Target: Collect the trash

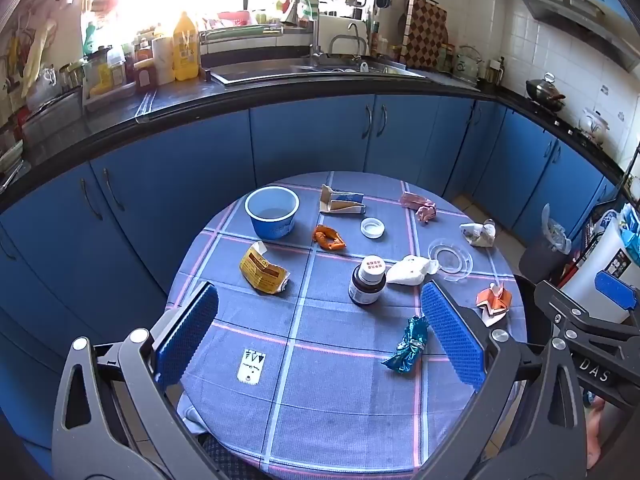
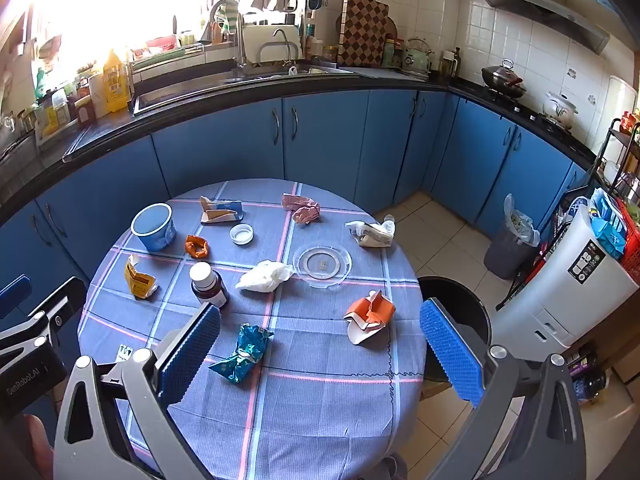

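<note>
Both grippers, left (image 1: 320, 340) and right (image 2: 320, 354), hover spread and empty over the table (image 2: 320, 420) strewn with trash; the teal wrapper (image 2: 242, 354) lies nearest, best pinched across its crumpled middle, then carried to the black bin (image 2: 460, 300) beside the table.

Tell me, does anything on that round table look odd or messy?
Yes: crumpled litter lies scattered over the blue checked tablecloth, including a teal foil wrapper, a torn orange carton and a crushed yellow packet.
</note>
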Demonstrator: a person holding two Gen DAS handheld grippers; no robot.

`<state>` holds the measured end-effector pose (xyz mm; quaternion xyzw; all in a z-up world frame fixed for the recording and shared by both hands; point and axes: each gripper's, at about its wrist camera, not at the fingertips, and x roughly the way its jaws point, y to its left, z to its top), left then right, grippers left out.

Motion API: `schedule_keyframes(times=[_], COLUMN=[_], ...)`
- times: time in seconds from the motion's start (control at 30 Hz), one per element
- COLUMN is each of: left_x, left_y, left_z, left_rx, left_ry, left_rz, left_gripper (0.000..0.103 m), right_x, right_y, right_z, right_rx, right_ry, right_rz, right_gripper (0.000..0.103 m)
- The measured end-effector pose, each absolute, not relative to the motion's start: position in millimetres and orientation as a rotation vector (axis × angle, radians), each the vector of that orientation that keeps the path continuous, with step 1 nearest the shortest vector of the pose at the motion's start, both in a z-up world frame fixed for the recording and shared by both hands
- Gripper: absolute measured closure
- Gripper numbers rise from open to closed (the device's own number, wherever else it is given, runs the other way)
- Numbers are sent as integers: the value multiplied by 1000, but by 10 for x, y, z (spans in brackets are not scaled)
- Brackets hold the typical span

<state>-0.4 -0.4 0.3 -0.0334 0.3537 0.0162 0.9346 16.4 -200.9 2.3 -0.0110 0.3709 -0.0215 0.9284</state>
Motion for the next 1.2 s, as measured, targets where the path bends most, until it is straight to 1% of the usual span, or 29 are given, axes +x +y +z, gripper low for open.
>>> schedule_keyframes(times=[1.2], left_x=[-16], left_y=[-63], left_z=[62], left_rx=[-72], left_ry=[727], left_rz=[30], left_gripper=[3], right_x=[160], right_y=[-1984], right_z=[8], right_rx=[-27], right_ry=[766], right_rz=[-42], right_gripper=[6])
